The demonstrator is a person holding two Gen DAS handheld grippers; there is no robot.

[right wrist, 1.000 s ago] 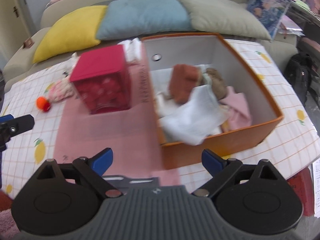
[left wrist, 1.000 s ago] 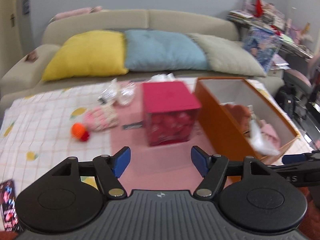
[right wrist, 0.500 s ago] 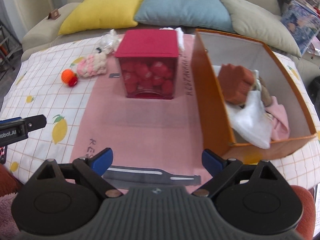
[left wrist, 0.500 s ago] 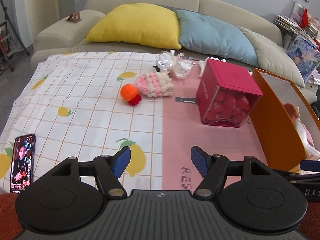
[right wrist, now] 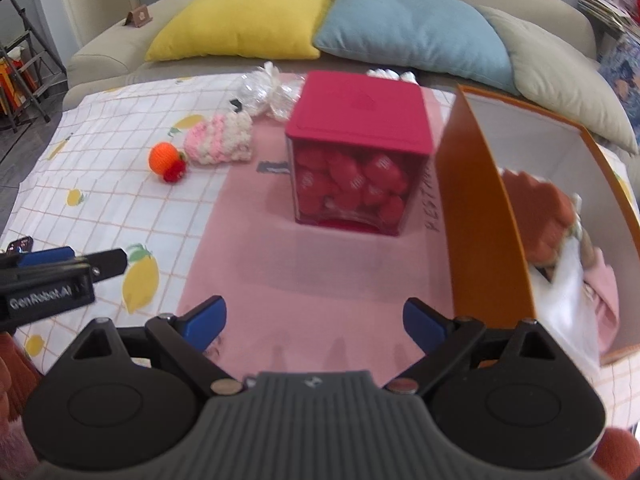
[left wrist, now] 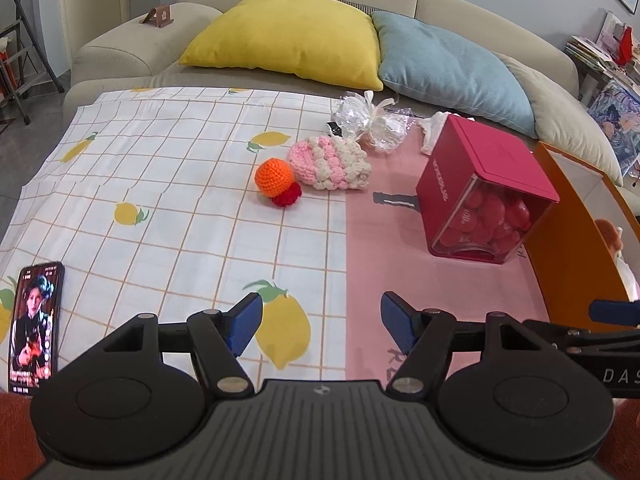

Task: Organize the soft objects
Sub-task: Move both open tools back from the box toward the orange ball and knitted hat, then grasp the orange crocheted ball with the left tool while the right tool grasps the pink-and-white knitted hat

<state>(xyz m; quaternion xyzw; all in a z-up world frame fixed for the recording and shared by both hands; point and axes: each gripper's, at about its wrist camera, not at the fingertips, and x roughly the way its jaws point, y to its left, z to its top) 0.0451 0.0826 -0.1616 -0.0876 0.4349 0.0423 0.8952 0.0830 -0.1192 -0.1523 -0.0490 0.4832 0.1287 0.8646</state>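
Both views have swung left since a second ago. The left wrist camera then looked at the red box and orange bin head-on; it now faces the lemon-print tablecloth point(left wrist: 168, 184), with the bin pushed to the right edge. The right wrist camera was centred over the bin; it is now centred on the red box.

Left gripper point(left wrist: 322, 326) hangs low over the near table edge, level, pointing toward the sofa point(left wrist: 132, 46). Jaws spread wide, nothing between them, blue fingertips point(left wrist: 244, 326) touching nothing. Right gripper point(right wrist: 315, 326) sits beside it, same heading, over the pink runner point(right wrist: 280, 264); also wide apart and empty.

Orange bin point(right wrist: 480, 216) stands at the right of the table, already holding a brown plush, a white cloth and something pink; that part is motion-blurred. Red-lidded clear box point(right wrist: 356, 152) of red pieces sits on the runner just left of the bin.

Loose soft items are well ahead of the left gripper: pink-and-white crochet piece point(left wrist: 330, 162), with the orange crochet ball point(left wrist: 275, 175) just left of it, red knob touching the ball. Clear cellophane bundle point(left wrist: 370, 122) lies behind them near the far table edge.

Phone point(left wrist: 34, 328) lies screen-up at the near left edge.
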